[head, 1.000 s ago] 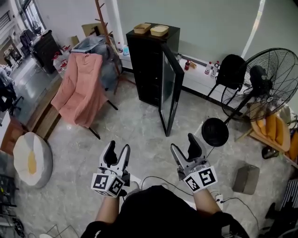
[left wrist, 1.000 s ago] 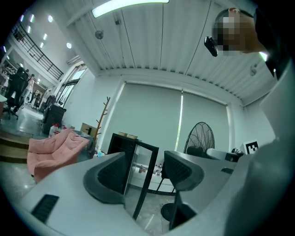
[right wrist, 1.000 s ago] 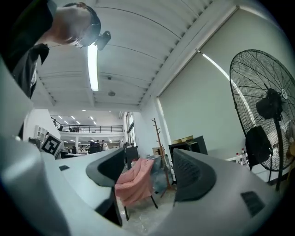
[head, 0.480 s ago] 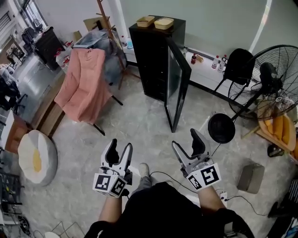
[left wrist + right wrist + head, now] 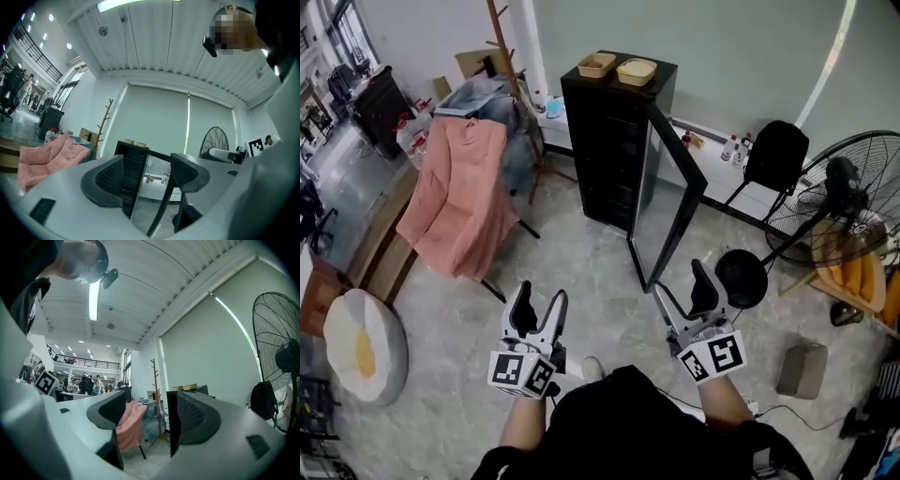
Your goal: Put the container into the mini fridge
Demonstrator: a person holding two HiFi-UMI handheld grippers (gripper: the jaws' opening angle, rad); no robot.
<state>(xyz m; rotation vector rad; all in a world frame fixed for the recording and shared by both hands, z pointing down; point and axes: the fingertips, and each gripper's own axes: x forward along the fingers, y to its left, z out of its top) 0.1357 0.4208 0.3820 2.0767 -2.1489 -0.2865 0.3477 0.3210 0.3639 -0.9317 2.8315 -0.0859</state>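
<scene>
The black mini fridge (image 5: 609, 141) stands against the far wall with its glass door (image 5: 670, 206) swung open toward me. Two tan containers (image 5: 596, 65) (image 5: 637, 71) sit on its top. My left gripper (image 5: 536, 314) is held low in front of me; its jaws have just been opening and nothing is between them. In the left gripper view the left gripper (image 5: 145, 173) frames the fridge (image 5: 129, 159) and its door. My right gripper (image 5: 684, 291) stands open and empty a little short of the door's edge. The right gripper view shows the right gripper (image 5: 147, 420) beside the fridge's edge (image 5: 172, 427).
A chair draped with pink cloth (image 5: 459, 192) and a wooden coat rack (image 5: 511, 56) stand left of the fridge. To the right are a standing fan (image 5: 853, 202), a black round stool (image 5: 741, 279) and a grey box (image 5: 799, 367). A white beanbag (image 5: 361, 342) lies far left.
Both grippers have moved forward toward the fridge, and the fridge and its open door now look closer. Both stay empty.
</scene>
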